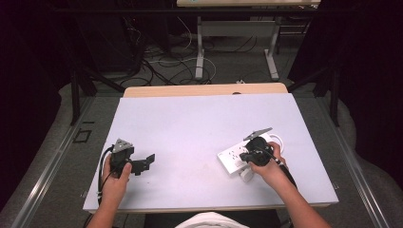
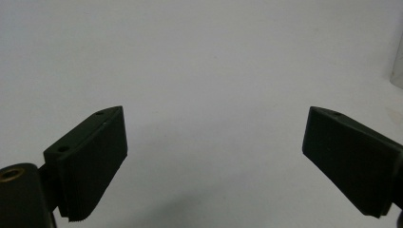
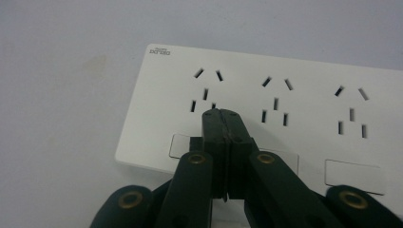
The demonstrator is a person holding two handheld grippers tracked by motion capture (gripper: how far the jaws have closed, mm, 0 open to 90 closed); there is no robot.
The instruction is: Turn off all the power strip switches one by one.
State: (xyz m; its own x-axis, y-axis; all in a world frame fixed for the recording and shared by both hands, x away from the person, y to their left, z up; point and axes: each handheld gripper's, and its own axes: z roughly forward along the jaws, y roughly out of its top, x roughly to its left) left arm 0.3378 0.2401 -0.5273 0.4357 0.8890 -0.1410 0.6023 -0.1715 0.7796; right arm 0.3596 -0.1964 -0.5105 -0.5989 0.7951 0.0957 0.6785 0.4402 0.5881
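My right gripper [image 3: 227, 116], jaws pressed together, hovers over the power strip [image 3: 304, 104]; my left gripper [image 2: 214, 156] gapes, well left of it. Next, probably pressing a switch.

White power strip [image 1: 234, 156], flat rectangular block, lying face up on the pale table [image 1: 199, 128] at its right side, set at a slant to the near edge. In the right gripper view [image 3: 304, 102], 3 socket groups in a row along the face, each with 5 dark slots, a rectangular switch beneath each, small grey lettering at one corner.
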